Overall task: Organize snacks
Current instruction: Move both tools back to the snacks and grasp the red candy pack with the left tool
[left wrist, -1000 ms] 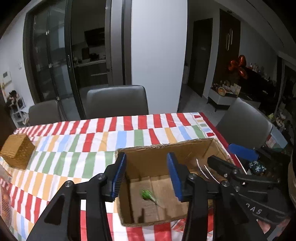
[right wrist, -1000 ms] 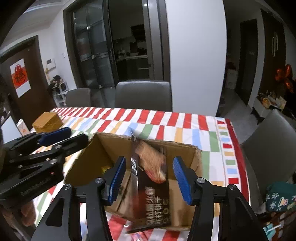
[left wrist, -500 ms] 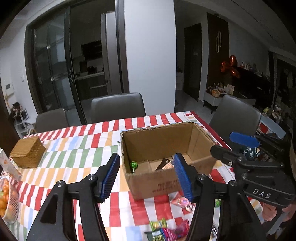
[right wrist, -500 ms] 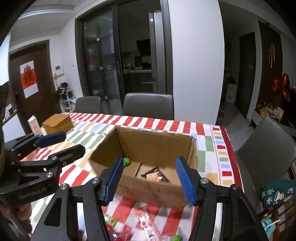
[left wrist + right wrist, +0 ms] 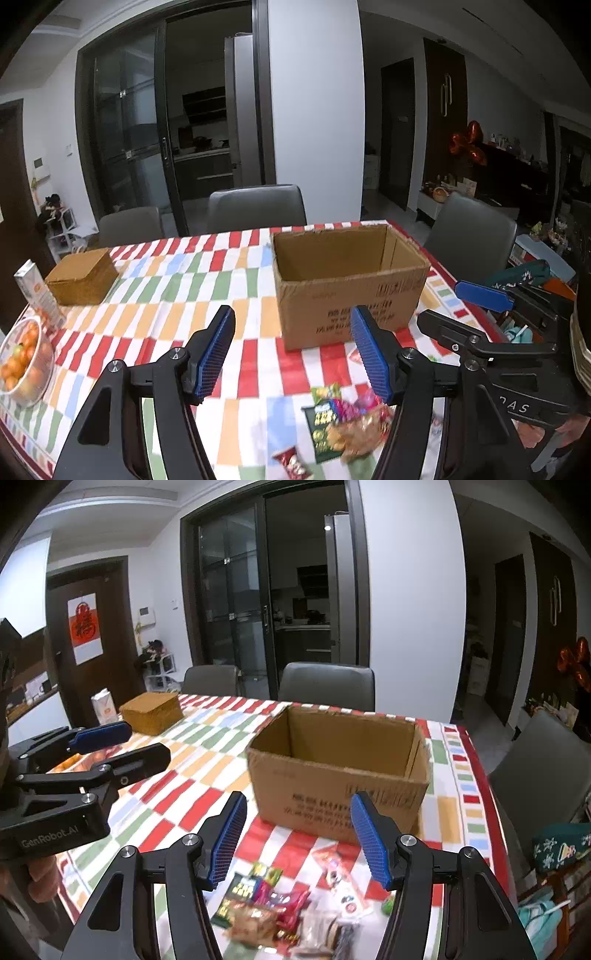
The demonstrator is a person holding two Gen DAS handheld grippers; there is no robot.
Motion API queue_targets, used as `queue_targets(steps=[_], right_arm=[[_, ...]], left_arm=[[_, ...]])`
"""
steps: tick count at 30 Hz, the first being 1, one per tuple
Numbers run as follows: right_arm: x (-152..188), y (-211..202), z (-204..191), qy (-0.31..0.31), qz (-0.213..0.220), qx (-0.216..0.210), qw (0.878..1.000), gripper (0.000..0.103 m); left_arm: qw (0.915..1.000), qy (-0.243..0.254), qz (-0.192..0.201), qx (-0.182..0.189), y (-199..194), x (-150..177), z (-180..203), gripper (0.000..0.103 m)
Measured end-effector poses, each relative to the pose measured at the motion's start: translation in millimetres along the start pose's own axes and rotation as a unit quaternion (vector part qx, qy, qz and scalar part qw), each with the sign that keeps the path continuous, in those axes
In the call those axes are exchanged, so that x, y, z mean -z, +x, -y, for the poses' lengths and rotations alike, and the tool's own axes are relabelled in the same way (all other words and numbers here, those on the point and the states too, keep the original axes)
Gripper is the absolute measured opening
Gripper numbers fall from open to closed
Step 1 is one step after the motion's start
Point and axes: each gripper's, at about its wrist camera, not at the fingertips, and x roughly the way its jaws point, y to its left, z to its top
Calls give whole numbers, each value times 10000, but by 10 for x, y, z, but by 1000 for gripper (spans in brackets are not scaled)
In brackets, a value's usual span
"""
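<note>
An open cardboard box [image 5: 347, 295] [image 5: 332, 786] stands on the striped tablecloth, just beyond both grippers. A pile of small snack packets [image 5: 343, 424] [image 5: 288, 912] lies on the cloth in front of the box, below and between the fingers. My left gripper [image 5: 293, 332] hovers above the pile; its jaws are opening and nothing is between them. My right gripper [image 5: 299, 801] is open and empty, also over the packets. Each gripper shows in the other's view: the right gripper [image 5: 469, 314] at the right, the left gripper [image 5: 122, 747] at the left. The inside of the box is hidden from here.
A woven brown box [image 5: 81, 275] [image 5: 153, 710] and a white carton [image 5: 37, 291] stand at the table's left. A clear bowl of oranges [image 5: 24, 362] sits at the near left edge. Grey chairs [image 5: 256, 206] [image 5: 469, 236] line the far and right sides.
Both grippers drew back from over the box toward the near table edge. The dark packet between the right fingers ended up in the box. The left jaws spread wider. The snack pile came into view.
</note>
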Motion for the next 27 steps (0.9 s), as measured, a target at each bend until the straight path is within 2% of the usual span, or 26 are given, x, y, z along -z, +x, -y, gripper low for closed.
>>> queue_targets(steps=[12,27], right_arm=[[546,-32,-317,-262,-462,-255,9983,60],[1074,429,-355,87,-1437,-493,9883,60]], left_arm=[[9987,-49,-486,-167,-148,676,-37,65],[9883,-378,-1469,-124,241,1280,-132,65]])
